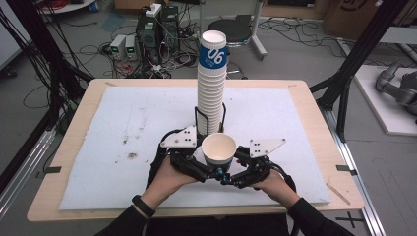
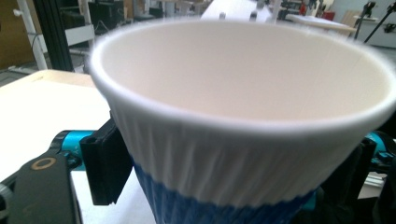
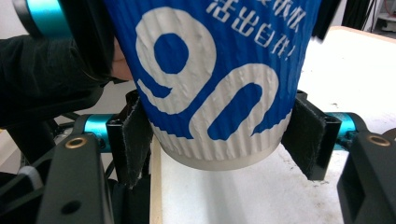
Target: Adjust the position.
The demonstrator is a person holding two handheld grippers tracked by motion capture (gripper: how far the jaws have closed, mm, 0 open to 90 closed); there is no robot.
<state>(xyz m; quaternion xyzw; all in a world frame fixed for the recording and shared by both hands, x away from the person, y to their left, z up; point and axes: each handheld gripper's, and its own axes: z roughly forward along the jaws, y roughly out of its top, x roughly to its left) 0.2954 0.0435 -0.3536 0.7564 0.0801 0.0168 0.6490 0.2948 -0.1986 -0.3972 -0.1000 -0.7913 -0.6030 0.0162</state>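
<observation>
Both hands sit at near edge of table (image 1: 305,98). Single paper cup (image 1: 219,149), empty inside, held upright between grippers, just in front of tall cup stack (image 1: 212,83) in its black wire holder. Right gripper (image 3: 219,140) clamped on cup's base. Left gripper (image 2: 233,175) pads flank cup, slightly apart; contact unclear.

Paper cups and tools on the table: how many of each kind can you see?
Single paper cup: 1
Tall stack of paper cups: 1
Left tool: 1
Right tool: 1
Total: 4
</observation>
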